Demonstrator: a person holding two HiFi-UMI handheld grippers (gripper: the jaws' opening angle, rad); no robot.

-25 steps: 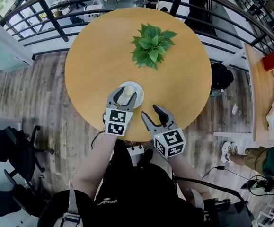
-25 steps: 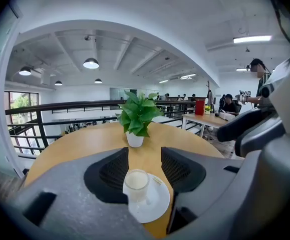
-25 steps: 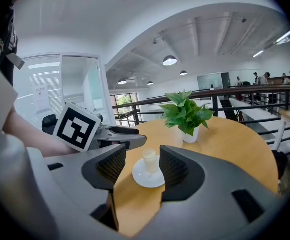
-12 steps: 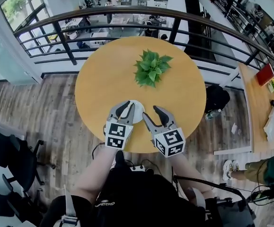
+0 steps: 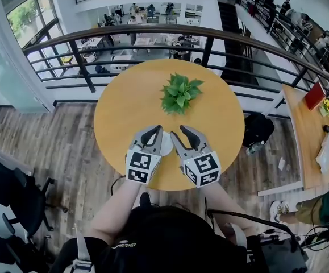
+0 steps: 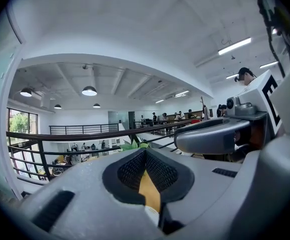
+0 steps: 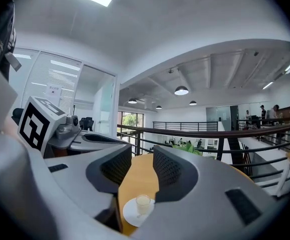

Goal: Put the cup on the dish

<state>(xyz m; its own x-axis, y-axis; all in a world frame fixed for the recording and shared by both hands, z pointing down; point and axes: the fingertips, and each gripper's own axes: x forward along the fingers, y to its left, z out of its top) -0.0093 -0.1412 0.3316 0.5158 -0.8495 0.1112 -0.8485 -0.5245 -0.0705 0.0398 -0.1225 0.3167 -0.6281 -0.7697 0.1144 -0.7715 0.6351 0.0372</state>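
Two empty grippers: left gripper (image 5: 154, 131) jaws shut, right gripper (image 5: 180, 134) jaws half open, just closing. Cup (image 7: 143, 202) on dish (image 7: 129, 216) seems light, brittle; grasp its sides.

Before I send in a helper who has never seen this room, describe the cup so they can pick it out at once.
Find the round wooden table by the railing, a green plant near its middle. At its near edge lies a white dish, with the cup standing upright on it. It is small, pale and translucent, the only vessel on the table.
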